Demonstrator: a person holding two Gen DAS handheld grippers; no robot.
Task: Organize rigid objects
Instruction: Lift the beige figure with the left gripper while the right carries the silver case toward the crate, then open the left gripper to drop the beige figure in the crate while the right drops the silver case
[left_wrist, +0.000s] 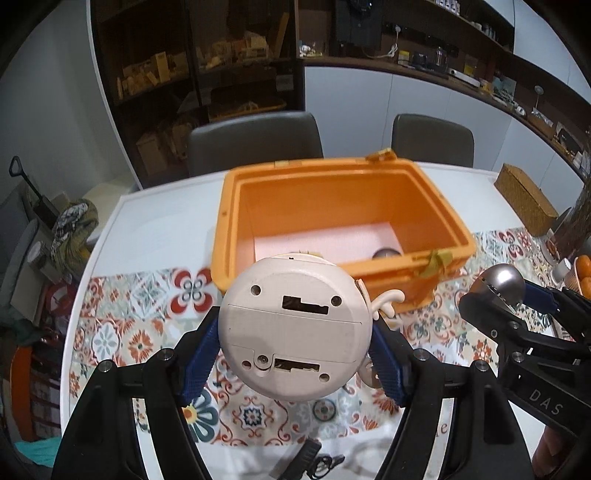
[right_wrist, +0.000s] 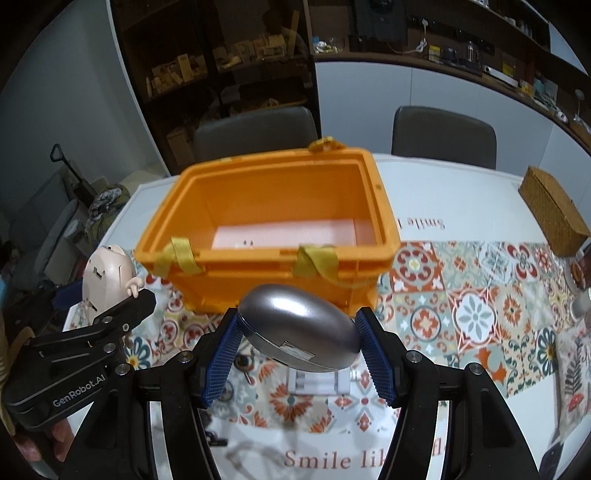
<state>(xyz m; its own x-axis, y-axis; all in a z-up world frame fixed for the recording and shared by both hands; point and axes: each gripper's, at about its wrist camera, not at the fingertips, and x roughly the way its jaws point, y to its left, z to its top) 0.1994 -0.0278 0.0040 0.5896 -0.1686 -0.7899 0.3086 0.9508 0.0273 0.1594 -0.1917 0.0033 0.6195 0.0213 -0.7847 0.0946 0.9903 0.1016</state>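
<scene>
An open orange plastic crate (left_wrist: 280, 229) (right_wrist: 207, 269) stands on the patterned tablecloth, with a pale sheet on its floor and a small round object (left_wrist: 386, 254) near one corner. My left gripper (left_wrist: 295, 339) is shut on a cream round toy (left_wrist: 295, 328) whose flat base with battery slots faces the camera; it hangs just in front of the crate. My right gripper (right_wrist: 297, 332) is shut on a silver egg-shaped case (right_wrist: 299, 325), also held above the cloth before the crate. Each gripper shows in the other's view, the right one (left_wrist: 506, 291) and the left one (right_wrist: 110, 295).
A wicker box (left_wrist: 524, 199) (right_wrist: 554, 214) sits at the table's far right. Two grey chairs (left_wrist: 255, 140) stand behind the table. Small dark items (left_wrist: 314, 458) and a white packet (right_wrist: 317, 382) lie on the cloth below the grippers. Oranges (left_wrist: 583, 273) sit at the right edge.
</scene>
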